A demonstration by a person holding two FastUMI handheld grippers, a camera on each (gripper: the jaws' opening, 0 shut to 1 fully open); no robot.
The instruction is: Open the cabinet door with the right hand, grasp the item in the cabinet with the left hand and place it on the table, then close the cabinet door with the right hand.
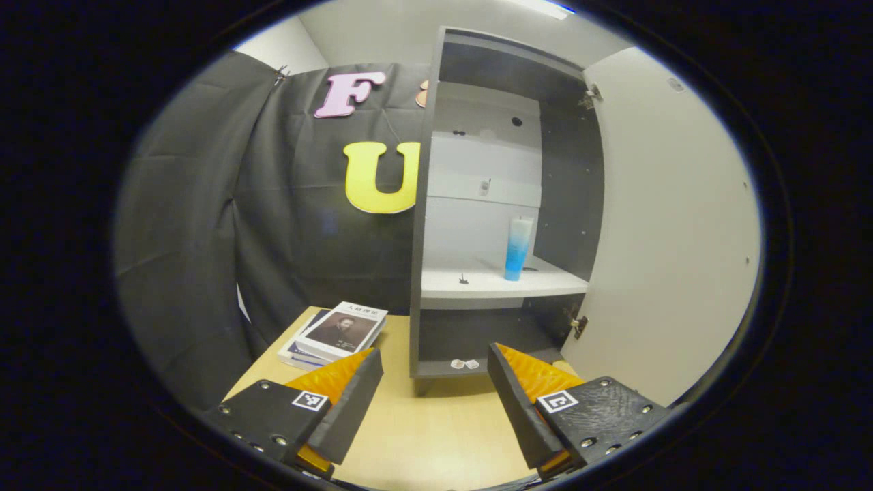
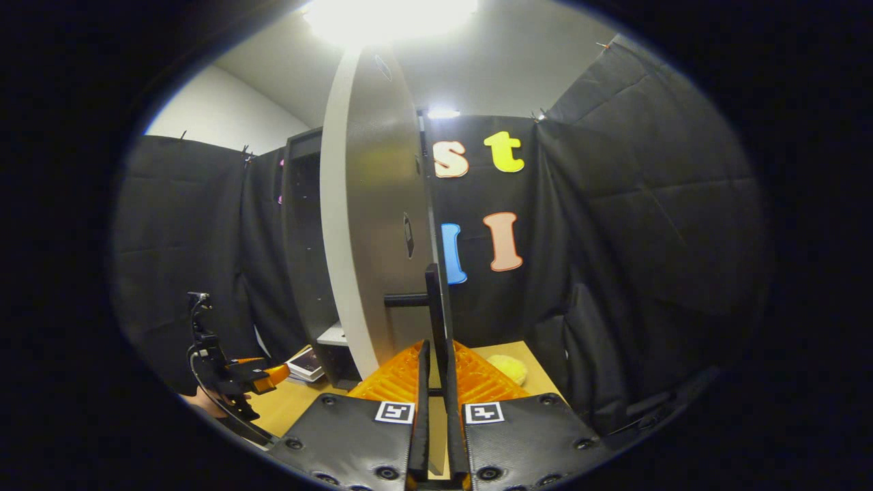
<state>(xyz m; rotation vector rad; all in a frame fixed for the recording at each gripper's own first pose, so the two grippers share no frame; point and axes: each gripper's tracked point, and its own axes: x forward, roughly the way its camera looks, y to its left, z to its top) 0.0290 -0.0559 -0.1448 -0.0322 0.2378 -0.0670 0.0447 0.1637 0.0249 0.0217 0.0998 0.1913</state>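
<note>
Booth interior. Black cloth (image 1: pixel 218 204) drapes the walls, with a white wall (image 2: pixel 211 112) and pale ceiling (image 2: pixel 518 61) above it. A bright ceiling lamp (image 2: pixel 389 17) glares overhead. A light wooden table (image 1: pixel 423 436) carries a stack of books (image 1: pixel 334 334) near the cloth.

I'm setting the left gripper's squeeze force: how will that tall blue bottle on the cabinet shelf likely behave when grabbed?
The blue bottle stands tall and narrow on the white shelf, so a sideways nudge would probably tip it. It looks round and smooth, so it may slip or roll if dropped. It looks like translucent plastic, likely light and slightly squeezable. The left gripper is open, well short of it.
</note>
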